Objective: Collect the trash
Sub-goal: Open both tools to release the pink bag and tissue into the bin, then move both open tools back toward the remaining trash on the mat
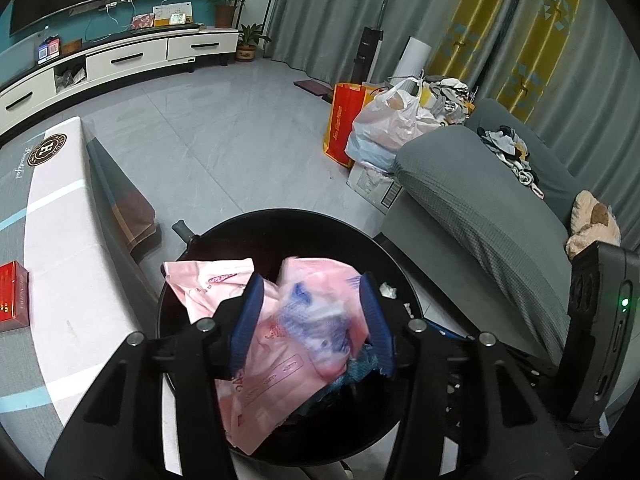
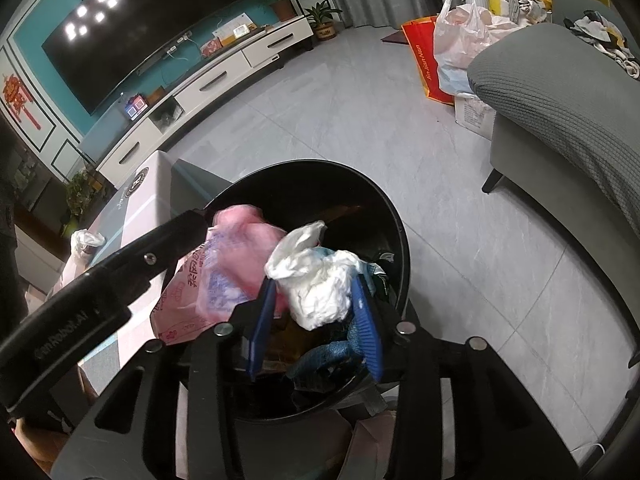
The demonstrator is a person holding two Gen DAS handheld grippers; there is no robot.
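A round black trash bin (image 1: 288,220) stands on the floor between the table and the sofa; it also shows in the right wrist view (image 2: 400,224). My left gripper (image 1: 312,320) is over the bin, shut on a crumpled pink plastic wrapper (image 1: 280,344) with blue print. The same wrapper (image 2: 236,264) and the left gripper's arm (image 2: 120,276) show in the right wrist view. My right gripper (image 2: 316,304) is shut on a crumpled white tissue wad (image 2: 316,280) just above the bin's opening. Dark and blue scraps (image 2: 332,352) lie inside the bin.
A low table with a patterned cloth (image 1: 52,216) is left of the bin; a red box (image 1: 12,296) and a white tissue (image 2: 86,240) lie on it. A grey sofa (image 1: 480,208) is at the right. Bags (image 1: 380,124) stand beyond it. A TV cabinet (image 1: 120,60) lines the far wall.
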